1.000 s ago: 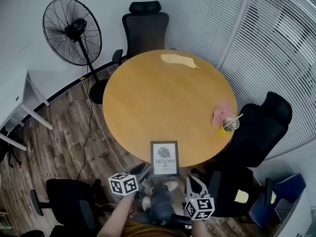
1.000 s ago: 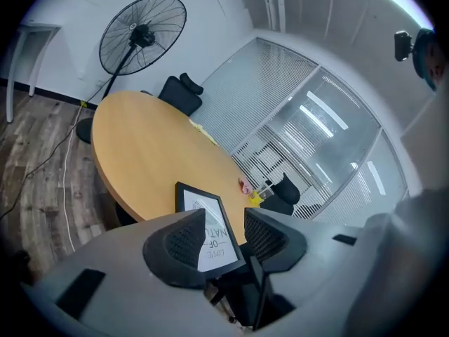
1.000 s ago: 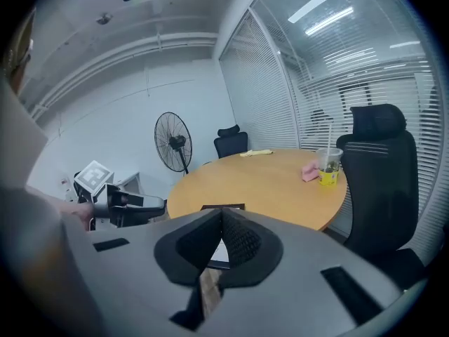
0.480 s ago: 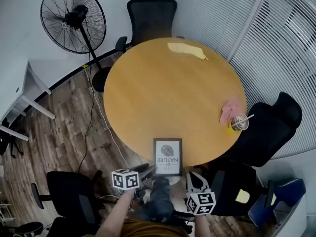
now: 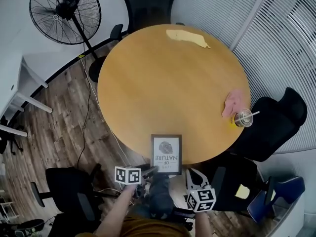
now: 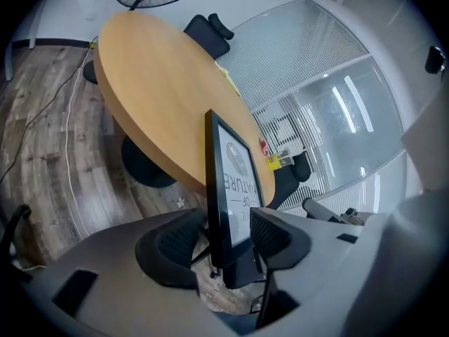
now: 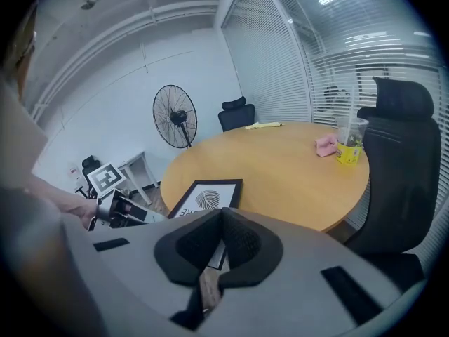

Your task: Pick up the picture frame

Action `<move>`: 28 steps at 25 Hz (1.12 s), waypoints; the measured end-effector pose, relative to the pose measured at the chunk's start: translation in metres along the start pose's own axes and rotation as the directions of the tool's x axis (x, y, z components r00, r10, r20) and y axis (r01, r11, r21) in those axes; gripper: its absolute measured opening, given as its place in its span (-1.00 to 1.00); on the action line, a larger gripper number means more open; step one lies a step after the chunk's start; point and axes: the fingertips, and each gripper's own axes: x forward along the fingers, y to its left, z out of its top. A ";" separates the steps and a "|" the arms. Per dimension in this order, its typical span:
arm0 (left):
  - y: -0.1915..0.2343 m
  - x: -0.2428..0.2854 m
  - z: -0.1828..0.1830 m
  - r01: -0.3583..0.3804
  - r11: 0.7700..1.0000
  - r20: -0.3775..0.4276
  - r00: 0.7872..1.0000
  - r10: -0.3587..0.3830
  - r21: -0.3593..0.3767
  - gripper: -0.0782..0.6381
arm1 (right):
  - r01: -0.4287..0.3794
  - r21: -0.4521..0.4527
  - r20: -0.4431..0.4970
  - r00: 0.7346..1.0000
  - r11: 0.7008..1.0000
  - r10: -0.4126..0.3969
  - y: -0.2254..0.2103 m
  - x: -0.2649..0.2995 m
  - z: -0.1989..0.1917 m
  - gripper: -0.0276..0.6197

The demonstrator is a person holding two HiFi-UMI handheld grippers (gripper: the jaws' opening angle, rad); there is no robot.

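The picture frame (image 5: 166, 154), black with a white print, lies flat on the near edge of the round wooden table (image 5: 163, 88) and juts over it. My left gripper (image 5: 148, 171) reaches its near left corner. In the left gripper view the frame (image 6: 228, 174) shows edge on between the two pads of the left gripper (image 6: 228, 230); the jaws are opening and the right pad stands a little off it. My right gripper (image 5: 195, 179) hangs below the table edge, right of the frame. In its own view the right gripper (image 7: 223, 216) has its pads together, and the frame (image 7: 203, 199) lies behind them.
A yellow cloth (image 5: 186, 37) lies at the table's far side; a pink cloth (image 5: 232, 102) and a plastic cup with a straw (image 5: 243, 118) sit at its right edge. Black chairs (image 5: 269, 127) ring the table. A standing fan (image 5: 64, 13) is at far left.
The left gripper has come down and in toward the frame's near left corner. The right gripper has sunk slightly. The table sits higher in the head view.
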 end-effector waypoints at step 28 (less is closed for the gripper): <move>-0.032 0.025 0.000 0.305 0.925 0.014 0.951 -0.310 -0.225 -0.65 | 0.024 0.118 0.012 1.000 0.993 -0.026 -0.030 0.003 0.006 -0.88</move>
